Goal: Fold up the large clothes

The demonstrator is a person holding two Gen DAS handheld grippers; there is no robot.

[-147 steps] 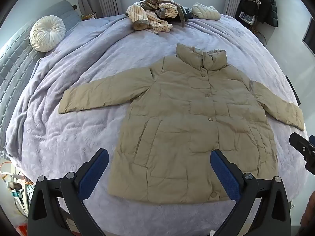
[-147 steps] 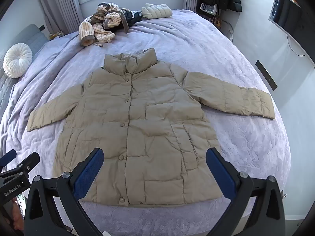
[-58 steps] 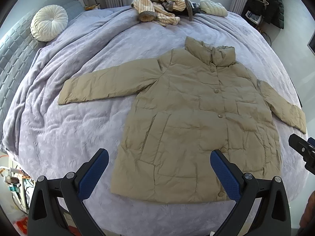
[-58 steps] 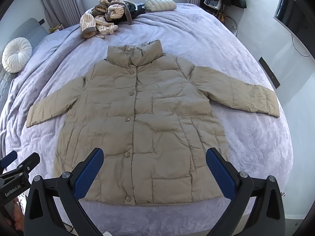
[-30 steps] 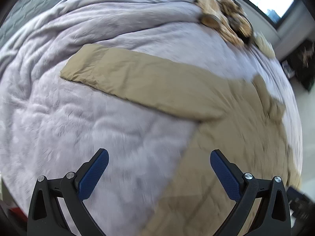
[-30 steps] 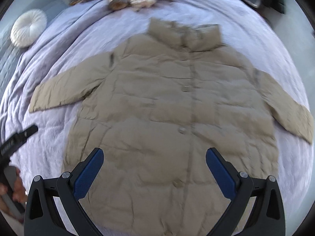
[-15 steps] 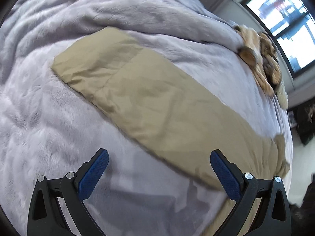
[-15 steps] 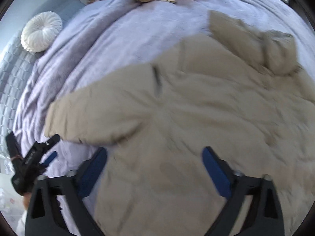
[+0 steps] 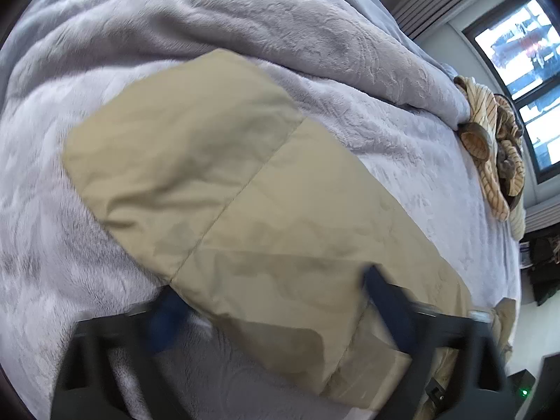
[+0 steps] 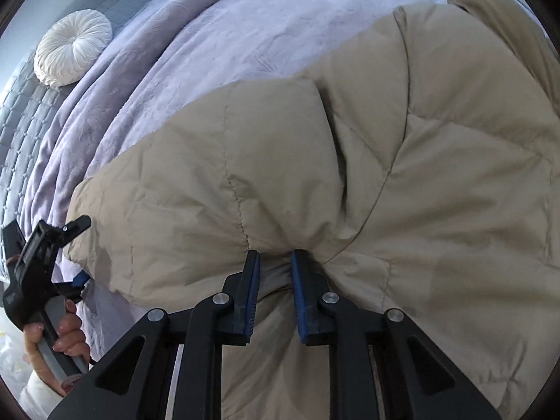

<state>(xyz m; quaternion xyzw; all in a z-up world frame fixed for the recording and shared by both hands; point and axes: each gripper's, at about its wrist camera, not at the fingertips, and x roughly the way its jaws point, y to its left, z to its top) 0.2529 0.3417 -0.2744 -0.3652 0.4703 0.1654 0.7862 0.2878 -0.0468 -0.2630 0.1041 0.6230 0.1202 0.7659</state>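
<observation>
A tan puffer jacket (image 10: pixel 437 182) lies spread on a lavender bed cover (image 10: pixel 224 35). My right gripper (image 10: pixel 274 280) is shut on a bunch of jacket fabric where the left sleeve meets the body. The left sleeve (image 9: pixel 224 189) fills the left wrist view, lying flat on the cover (image 9: pixel 245 28). My left gripper (image 9: pixel 269 301) hangs low over the sleeve with its blurred blue fingers wide apart, one on each side of the sleeve. It also shows in the right wrist view (image 10: pixel 75 276) at the sleeve's cuff end.
A round white cushion (image 10: pixel 71 47) rests against the grey headboard (image 10: pixel 21 119). A pile of striped clothes (image 9: pixel 497 161) lies at the bed's far edge under a window (image 9: pixel 521 52).
Both grippers dropped closer to the jacket. The right gripper closed on fabric at the sleeve's base. The left gripper's fingers have come in around the sleeve and are blurred.
</observation>
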